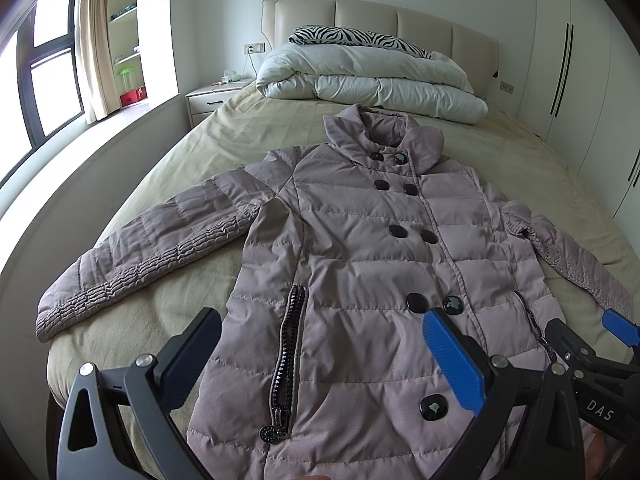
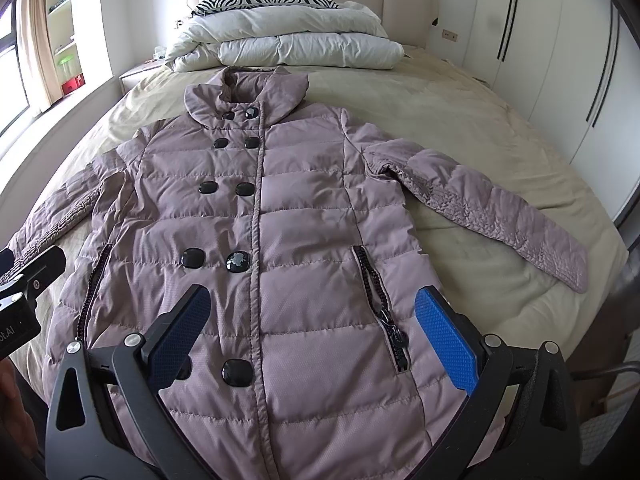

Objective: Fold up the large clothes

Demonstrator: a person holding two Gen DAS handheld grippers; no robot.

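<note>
A mauve quilted puffer coat (image 1: 360, 248) with black buttons and zip pockets lies flat, front up, on the bed, collar toward the headboard, both sleeves spread out. It also shows in the right wrist view (image 2: 280, 220). My left gripper (image 1: 320, 360) is open and empty, hovering above the coat's lower left half. My right gripper (image 2: 312, 332) is open and empty above the lower right half; it also shows at the right edge of the left wrist view (image 1: 588, 340). Neither touches the coat.
The bed (image 1: 200, 152) has a beige cover. A folded white duvet (image 1: 372, 80) and a zebra pillow (image 1: 352, 38) lie by the headboard. A nightstand (image 1: 212, 98) and window are on the left, white wardrobes (image 2: 560, 60) on the right.
</note>
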